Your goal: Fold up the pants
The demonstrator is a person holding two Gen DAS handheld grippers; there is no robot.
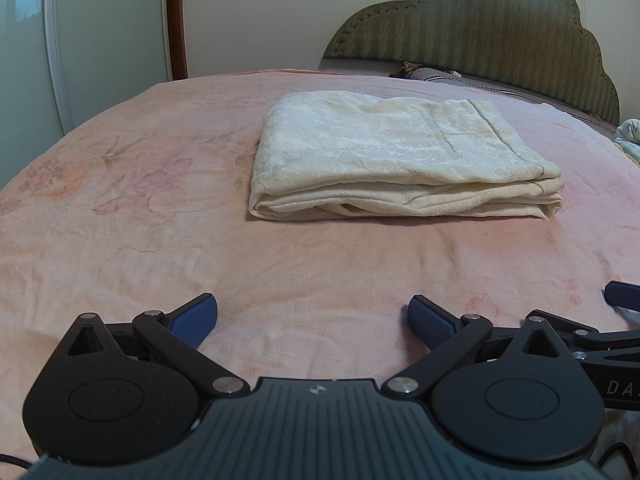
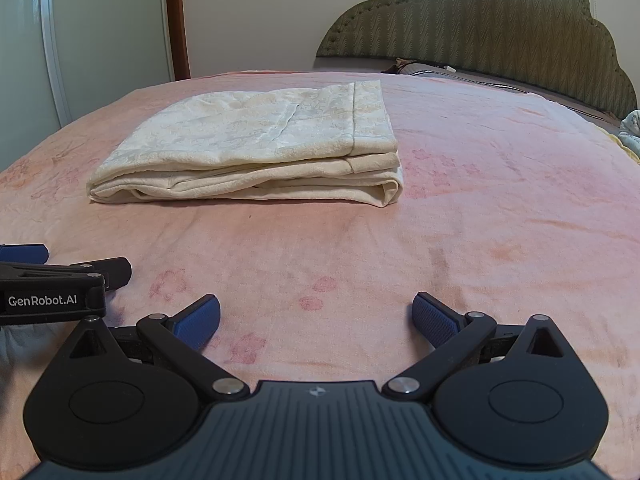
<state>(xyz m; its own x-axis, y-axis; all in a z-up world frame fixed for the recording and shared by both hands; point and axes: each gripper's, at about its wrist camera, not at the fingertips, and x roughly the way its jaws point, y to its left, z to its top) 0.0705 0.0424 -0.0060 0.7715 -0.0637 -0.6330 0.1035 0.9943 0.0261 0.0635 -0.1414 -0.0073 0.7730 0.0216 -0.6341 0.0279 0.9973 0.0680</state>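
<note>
A bed covered by a pink floral sheet (image 1: 120,240) fills both views, with a green padded headboard (image 1: 500,32) at the far edge, toward one o'clock. A white wardrobe door (image 1: 108,20) is seen beyond the bed at eleven o'clock.

The pants (image 1: 396,160), cream and textured, are found lying on the sheet as a compact, flat rectangular stack of several layers. The long axis is laid across the views, from nine to three o'clock, with layered edges presented toward the cameras.

From the left gripper (image 1: 313,320) the pants are located at about one o'clock, well apart, with bare sheet between. From the right gripper (image 2: 316,318) the same stack is located at about eleven o'clock, likewise well apart. Neither gripper can be judged clearly nearer; the stack is placed roughly between the two lines of approach.

Both grippers are held low over the near part of the bed, side by side, each partly caught at the edge of the other's view. On each, the blue pads (image 1: 196,320) are spread wide and nothing is held between them.

The folding is judged to be essentially complete. Should any tidying be required, a forward reach by either gripper toward the near edge would be called for. Some risk is noted that the loose inner layers could be disturbed by contact.
</note>
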